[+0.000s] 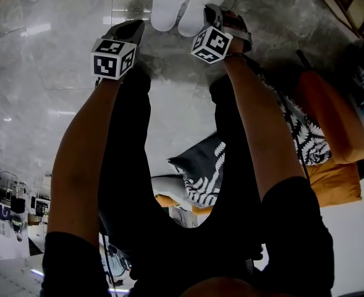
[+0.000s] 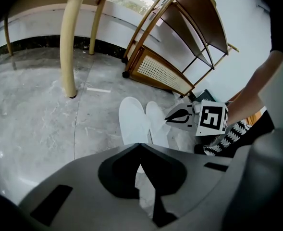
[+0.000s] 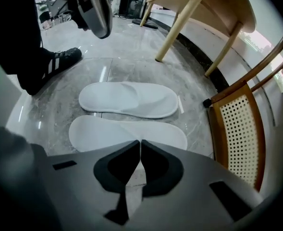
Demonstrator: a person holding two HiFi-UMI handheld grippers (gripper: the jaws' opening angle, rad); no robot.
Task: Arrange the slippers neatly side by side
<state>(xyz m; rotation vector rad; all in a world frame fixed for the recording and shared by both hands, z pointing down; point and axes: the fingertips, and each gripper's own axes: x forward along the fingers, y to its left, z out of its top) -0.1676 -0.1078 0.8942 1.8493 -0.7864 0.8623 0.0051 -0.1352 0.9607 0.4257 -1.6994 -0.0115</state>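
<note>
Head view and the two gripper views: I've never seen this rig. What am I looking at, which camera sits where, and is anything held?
There is no robot here. A person holds a two-jaw gripper in each hand. The head view looks down from the person's head at the left gripper and right gripper above a grey marble floor. The other two cameras ride on the grippers and look along their jaws. A far slipper and a near slipper, both white, lie side by side. Both grippers are closed and hold nothing.
</note>
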